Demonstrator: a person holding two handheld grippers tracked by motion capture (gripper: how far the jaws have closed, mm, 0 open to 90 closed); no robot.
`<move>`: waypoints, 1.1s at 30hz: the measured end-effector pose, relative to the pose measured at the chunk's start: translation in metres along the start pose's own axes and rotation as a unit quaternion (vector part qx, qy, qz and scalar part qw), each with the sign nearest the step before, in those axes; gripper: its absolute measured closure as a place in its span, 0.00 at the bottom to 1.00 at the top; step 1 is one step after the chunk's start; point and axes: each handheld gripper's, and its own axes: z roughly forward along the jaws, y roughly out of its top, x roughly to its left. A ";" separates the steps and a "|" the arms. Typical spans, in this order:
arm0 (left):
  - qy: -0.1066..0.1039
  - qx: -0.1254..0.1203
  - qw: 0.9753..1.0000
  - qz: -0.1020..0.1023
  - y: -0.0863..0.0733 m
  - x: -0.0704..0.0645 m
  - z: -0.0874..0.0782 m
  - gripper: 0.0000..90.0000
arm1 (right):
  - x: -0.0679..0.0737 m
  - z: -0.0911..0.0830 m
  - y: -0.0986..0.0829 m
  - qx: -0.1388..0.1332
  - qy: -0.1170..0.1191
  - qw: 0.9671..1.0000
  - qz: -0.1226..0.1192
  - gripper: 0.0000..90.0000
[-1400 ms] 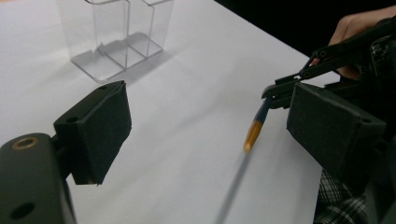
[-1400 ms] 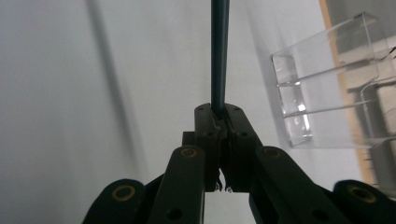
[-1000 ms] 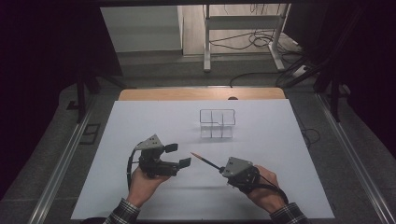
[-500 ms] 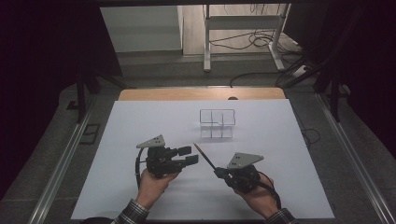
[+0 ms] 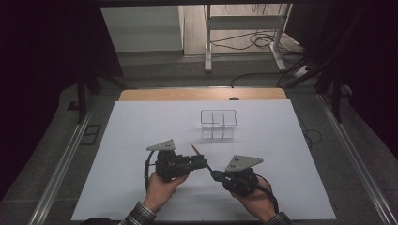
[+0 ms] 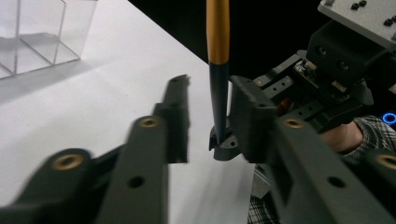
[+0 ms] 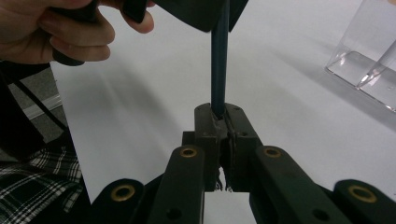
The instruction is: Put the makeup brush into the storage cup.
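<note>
A slim pen (image 6: 218,70), dark teal with a gold upper section, sticks up out of my right gripper (image 7: 219,122), which is shut on its lower end. In the high view the pen (image 5: 201,157) slants up-left from my right gripper (image 5: 216,176). My left gripper (image 6: 212,116) is open, its jaws standing on either side of the pen's dark shaft, which runs close to the right jaw. From above, the left gripper (image 5: 202,164) lies just left of the right one, near the table's front centre.
A clear, divided plastic box (image 5: 218,123) stands on the white table top (image 5: 141,126) behind the grippers; it also appears as the box (image 7: 369,56) at the right. A hand (image 7: 74,28) holds the left gripper.
The left gripper has swung right so that its open jaws now straddle the pen. The right gripper has shifted slightly right and nearer, still holding the pen.
</note>
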 end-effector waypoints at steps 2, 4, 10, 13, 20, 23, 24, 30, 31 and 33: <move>-0.006 0.003 1.000 -0.001 0.000 0.000 0.000 0.88 | 0.000 0.001 0.000 0.002 0.002 1.000 -0.001 0.94; -0.018 0.006 1.000 -0.007 0.000 0.000 0.001 0.91 | 0.000 0.003 0.000 0.008 0.005 1.000 0.002 0.93; 0.008 0.020 1.000 0.001 0.002 0.000 -0.002 0.93 | -0.004 -0.003 0.004 0.005 0.004 1.000 0.009 0.78; 0.019 0.028 0.999 0.009 0.003 0.000 -0.002 0.93 | -0.010 -0.010 0.010 -0.009 0.007 1.000 0.027 0.72; 0.030 0.046 0.998 0.018 0.001 -0.003 0.004 0.93 | -0.019 -0.019 0.021 -0.036 0.019 0.998 0.047 0.69; 0.031 0.052 0.998 0.023 0.001 -0.004 0.006 0.93 | -0.020 -0.020 0.026 -0.046 0.026 0.997 0.051 0.70; 0.032 0.053 0.998 0.024 0.001 -0.005 0.007 0.93 | -0.020 -0.020 0.028 -0.050 0.027 0.997 0.050 0.70; 0.036 0.062 0.997 0.031 0.001 -0.007 0.009 0.93 | -0.021 -0.017 0.042 -0.061 0.034 0.997 0.043 0.75; 0.037 0.062 0.997 0.031 0.001 -0.007 0.009 0.93 | -0.021 -0.016 0.044 -0.064 0.036 0.996 0.042 0.76; 0.037 0.063 0.997 0.032 0.001 -0.008 0.010 0.93 | -0.020 -0.014 0.047 -0.064 0.038 0.996 0.039 0.76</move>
